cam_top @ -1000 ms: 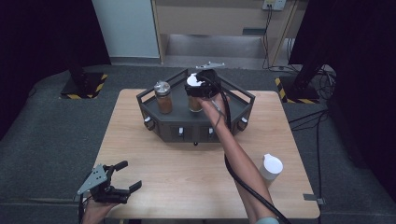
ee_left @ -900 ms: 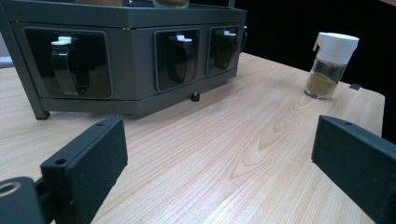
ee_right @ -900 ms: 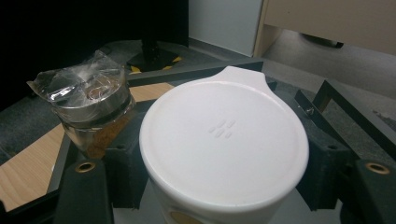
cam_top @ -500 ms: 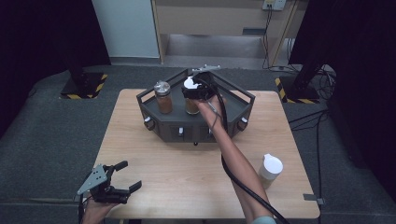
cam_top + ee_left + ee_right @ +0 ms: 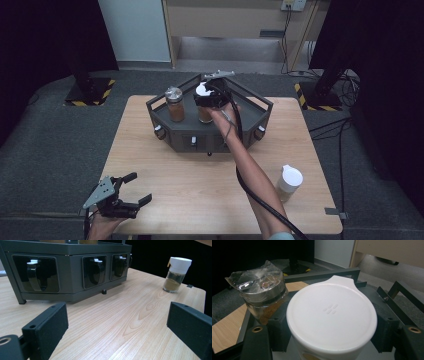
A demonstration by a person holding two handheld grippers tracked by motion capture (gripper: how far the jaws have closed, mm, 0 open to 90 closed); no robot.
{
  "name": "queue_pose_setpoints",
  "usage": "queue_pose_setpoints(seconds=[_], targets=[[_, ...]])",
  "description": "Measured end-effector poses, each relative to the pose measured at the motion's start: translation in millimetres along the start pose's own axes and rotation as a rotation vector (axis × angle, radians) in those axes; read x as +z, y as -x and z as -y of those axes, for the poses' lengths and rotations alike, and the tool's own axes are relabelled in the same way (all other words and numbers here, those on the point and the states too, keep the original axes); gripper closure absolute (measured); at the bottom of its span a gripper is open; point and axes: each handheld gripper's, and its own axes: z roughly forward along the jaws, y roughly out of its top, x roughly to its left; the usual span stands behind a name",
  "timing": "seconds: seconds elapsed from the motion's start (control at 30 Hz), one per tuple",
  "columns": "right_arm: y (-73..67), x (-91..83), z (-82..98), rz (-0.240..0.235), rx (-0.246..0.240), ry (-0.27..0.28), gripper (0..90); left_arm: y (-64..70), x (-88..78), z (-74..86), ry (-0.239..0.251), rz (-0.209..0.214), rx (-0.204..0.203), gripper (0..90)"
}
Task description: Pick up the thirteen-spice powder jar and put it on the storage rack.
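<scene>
White plastic covers the top of the jar (image 5: 332, 315) that the right gripper (image 5: 210, 97) holds, and this wide lid hides almost all of the glass body below it in the right gripper view, so the brown content is seen only as a small spot at the lower edge. The two black jaws press on the jar from both sides, just under the lid. The jar stands upright, its long axis vertical, lid up, inside the dark rack (image 5: 260, 107) at the far side of the wooden table (image 5: 200, 185). The small tab of the lid points away from the gripper, toward the back rail of the rack. Just beside it stands a second jar (image 5: 174, 104) with a metal lid under a clear wrap, also upright. The left gripper (image 5: 122, 196) hovers low at the near left corner of the table, its jaws spread wide with nothing between them. Another white-capped jar (image 5: 289, 182) stands alone near the right edge, well apart from the rack
</scene>
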Motion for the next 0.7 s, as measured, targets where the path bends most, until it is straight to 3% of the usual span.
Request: queue_pose_setpoints(seconds=[0.17,0.33,0.47,0.7], targets=[[0.3,-0.3,1.5,-0.002,0.004,0.003,28.3,0.1,0.0,0.0,0.0,0.001,0.001,2.6],[-0.2,-4.7,3.1,0.005,0.006,0.024,13.9,0.0,0.4,0.0,0.0,0.002,0.003,2.6],[-0.5,-16.9,7.8,0.01,-0.016,0.075,10.4,0.1,0.8,-0.3,-0.002,0.004,0.005,2.6],[4.4,-44.4,7.6,-0.015,-0.037,0.119,9.3,0.4,1.4,-0.8,-0.007,0.004,0.009,2.6]])
